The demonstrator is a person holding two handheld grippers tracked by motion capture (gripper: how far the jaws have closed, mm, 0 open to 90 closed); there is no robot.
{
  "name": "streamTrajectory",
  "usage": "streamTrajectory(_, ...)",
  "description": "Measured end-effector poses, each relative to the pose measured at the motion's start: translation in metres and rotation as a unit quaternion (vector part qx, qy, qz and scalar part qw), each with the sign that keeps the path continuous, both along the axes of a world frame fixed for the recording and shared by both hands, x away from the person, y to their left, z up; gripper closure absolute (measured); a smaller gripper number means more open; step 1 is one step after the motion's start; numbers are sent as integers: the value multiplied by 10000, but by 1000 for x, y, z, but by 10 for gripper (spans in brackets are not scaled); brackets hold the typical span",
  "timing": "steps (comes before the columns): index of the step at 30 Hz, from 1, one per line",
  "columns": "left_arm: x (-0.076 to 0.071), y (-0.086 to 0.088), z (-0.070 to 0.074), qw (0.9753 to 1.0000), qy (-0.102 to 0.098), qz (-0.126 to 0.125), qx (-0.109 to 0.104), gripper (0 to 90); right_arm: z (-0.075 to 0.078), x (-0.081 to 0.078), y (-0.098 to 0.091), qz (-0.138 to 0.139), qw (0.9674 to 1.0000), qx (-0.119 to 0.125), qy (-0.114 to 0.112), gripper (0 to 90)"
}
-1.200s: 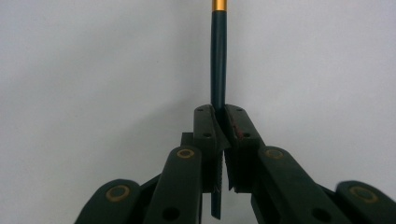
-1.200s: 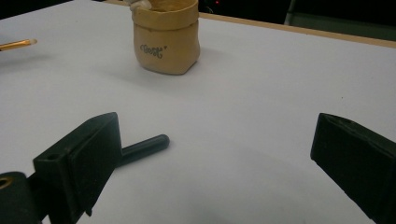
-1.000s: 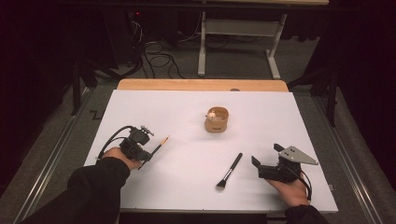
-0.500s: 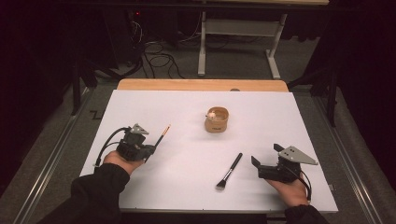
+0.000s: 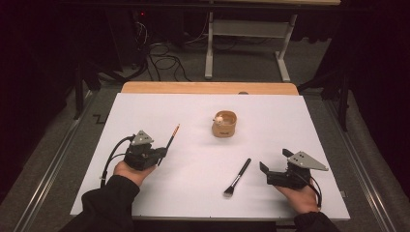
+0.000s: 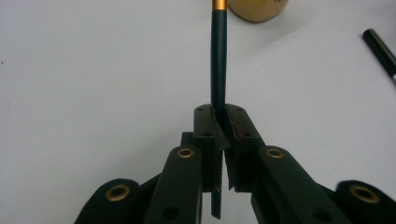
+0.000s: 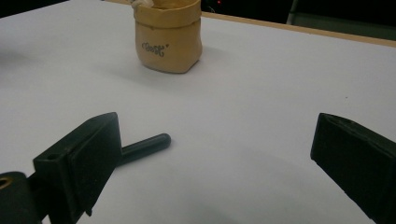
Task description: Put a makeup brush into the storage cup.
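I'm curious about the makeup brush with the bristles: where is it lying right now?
In the high view the makeup brush lies flat on the white table, right of centre, bristles toward the person, just left of the open right gripper and nearer the person than the tan pot.

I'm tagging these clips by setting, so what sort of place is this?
Probably a lab or workshop recording bench: a white-topped table under bright light in a dark room, loose cables on the floor behind, and a metal stand beyond it.
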State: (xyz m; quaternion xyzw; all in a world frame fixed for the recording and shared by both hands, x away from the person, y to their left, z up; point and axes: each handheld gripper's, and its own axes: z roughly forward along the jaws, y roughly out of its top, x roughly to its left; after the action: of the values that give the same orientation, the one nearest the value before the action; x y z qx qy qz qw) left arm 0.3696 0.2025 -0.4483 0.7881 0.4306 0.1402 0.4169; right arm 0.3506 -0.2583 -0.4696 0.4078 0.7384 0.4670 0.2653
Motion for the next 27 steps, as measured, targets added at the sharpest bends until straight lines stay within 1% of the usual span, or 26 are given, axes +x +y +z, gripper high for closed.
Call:
streamTrajectory(5,-4,-5,0,9993,-279,71,-244,842,1,-1,-1,-15,10000,31,-36,28)
streamTrajectory(7,-4,-5,0,9987,-347,106,-357,842,1,-1,-1,-9,10000,36,-43,28)
streamTrajectory(9,-5,-6,-1,9979,-484,113,-403,842,1,-1,-1,-13,10000,35,-53,28)
streamTrajectory(11,-6,-6,-2,9973,-570,48,-450,842,1,-1,-1,-19,10000,38,-60,28)
streamTrajectory(12,-8,-6,-2,9967,-669,14,-461,841,1,-1,-1,-24,10000,39,-70,28)
streamTrajectory(16,-12,-5,-1,9950,-833,-19,-557,841,1,-1,0,-8,9999,47,-102,28)
streamTrajectory(18,-14,-3,-1,9936,-940,-15,-629,841,1,-1,0,-4,9999,54,-111,28)
streamTrajectory(22,-17,0,-5,9916,-1053,-23,-756,841,2,-2,0,11,9999,61,-161,28)
streamTrajectory(24,-19,1,-8,9899,-1133,-40,-850,841,2,-2,0,0,9998,65,-181,28)
streamTrajectory(26,-19,2,-10,9890,-1175,-31,-897,841,2,-2,0,-3,9998,61,-187,28)
streamTrajectory(27,-19,3,-12,9878,-1173,-6,-1026,841,2,-2,0,-4,9998,60,-187,28)
